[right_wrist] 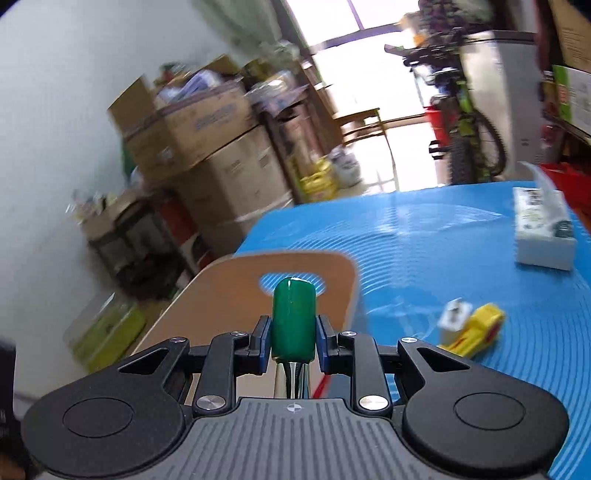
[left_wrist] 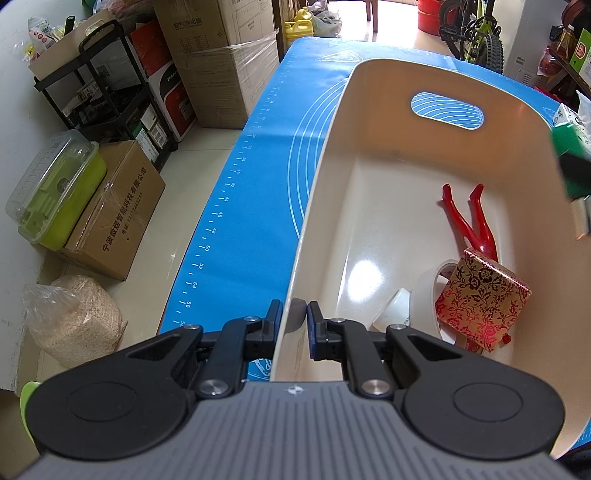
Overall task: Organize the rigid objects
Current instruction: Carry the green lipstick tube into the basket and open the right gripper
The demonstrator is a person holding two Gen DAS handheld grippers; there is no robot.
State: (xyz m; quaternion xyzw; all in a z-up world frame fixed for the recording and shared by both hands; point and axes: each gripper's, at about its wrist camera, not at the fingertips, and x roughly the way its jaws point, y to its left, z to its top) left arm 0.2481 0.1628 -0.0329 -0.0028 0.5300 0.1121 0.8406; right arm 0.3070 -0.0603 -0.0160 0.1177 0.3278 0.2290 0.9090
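My left gripper (left_wrist: 294, 314) is shut on the near-left wall of the cream plastic bin (left_wrist: 325, 177) that stands on the blue mat (left_wrist: 258, 155). Inside the bin lie a red leg-shaped piece (left_wrist: 476, 225), a red-and-gold floral box (left_wrist: 484, 299), a clear tape roll (left_wrist: 428, 291) and a small white cup (left_wrist: 393, 308). My right gripper (right_wrist: 293, 328) is shut on a green-handled tool (right_wrist: 293, 317) with a metal shaft, held above the bin's far wall (right_wrist: 221, 295). The green handle also shows at the right edge of the left wrist view (left_wrist: 570, 147).
On the mat to the right lie a yellow tool (right_wrist: 476, 328), a small white piece (right_wrist: 454, 314) and a white carton (right_wrist: 543, 236). Cardboard boxes (left_wrist: 221, 62), a black shelf cart (left_wrist: 107, 85) and a green-lidded container (left_wrist: 55, 192) stand on the floor to the left. A bicycle (left_wrist: 476, 33) stands behind.
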